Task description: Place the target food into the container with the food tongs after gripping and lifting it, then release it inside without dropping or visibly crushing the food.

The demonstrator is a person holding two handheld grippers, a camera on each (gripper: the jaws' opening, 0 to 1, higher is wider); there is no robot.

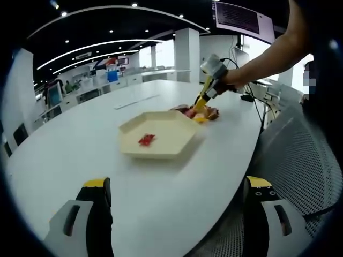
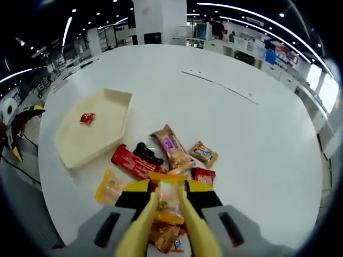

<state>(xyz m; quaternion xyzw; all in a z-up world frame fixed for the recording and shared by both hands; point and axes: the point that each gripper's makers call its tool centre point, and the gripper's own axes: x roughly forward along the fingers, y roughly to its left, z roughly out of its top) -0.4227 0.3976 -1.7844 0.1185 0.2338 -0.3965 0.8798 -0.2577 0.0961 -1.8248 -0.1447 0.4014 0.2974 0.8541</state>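
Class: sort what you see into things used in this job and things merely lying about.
In the job: right gripper with yellow tongs, orange snack packet, cream tray.
Lying about: red wrapper, purple-labelled bar, mesh chair.

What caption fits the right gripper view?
Yellow tongs close on an orange snack packet in the pile, cream tray alongside.

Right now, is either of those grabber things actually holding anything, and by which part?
The right gripper, through yellow tongs, pinches an orange snack packet across its sides, above the pile. The left gripper is open, holding nothing.
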